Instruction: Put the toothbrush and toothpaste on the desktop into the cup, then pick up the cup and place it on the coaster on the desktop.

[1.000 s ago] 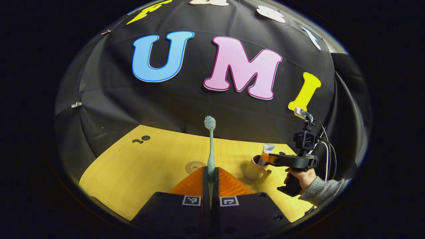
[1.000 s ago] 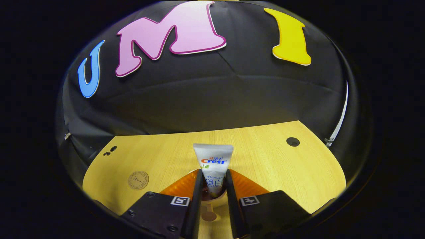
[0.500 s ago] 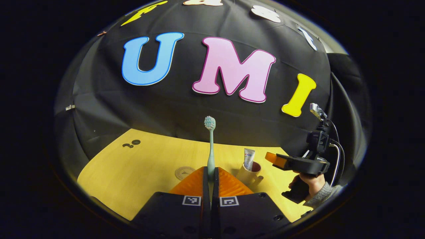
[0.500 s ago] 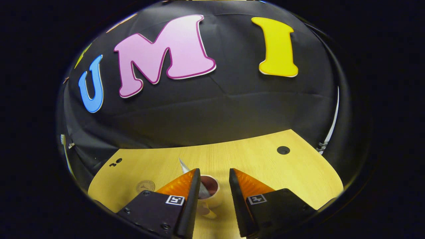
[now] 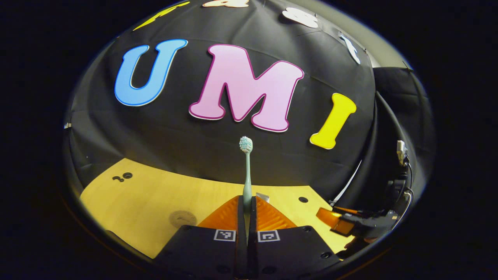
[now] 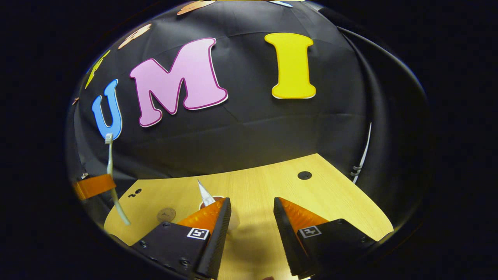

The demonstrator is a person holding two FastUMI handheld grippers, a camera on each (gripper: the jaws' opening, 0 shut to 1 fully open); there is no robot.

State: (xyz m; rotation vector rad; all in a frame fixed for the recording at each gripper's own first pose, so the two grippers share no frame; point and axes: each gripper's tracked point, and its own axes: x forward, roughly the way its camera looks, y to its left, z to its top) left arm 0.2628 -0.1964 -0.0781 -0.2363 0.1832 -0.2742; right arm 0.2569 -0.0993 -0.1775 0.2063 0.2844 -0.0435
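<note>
Toothbrush held, toothpaste already in the cup

Our left gripper (image 5: 246, 202) is clamped on the toothbrush (image 5: 246, 171) low on its handle, bristles up; we judge it light, stiff and smooth enough to pivot, so that low, firm hold suits. Our right gripper (image 6: 249, 221) hangs with jaws apart, holding nothing. The toothpaste (image 6: 204, 193) leans in the cup (image 6: 232, 221), mid-desktop (image 6: 311, 202), the coaster (image 6: 166, 214) towards the left edge. The cup looks rigid; we would take its wall.
</note>
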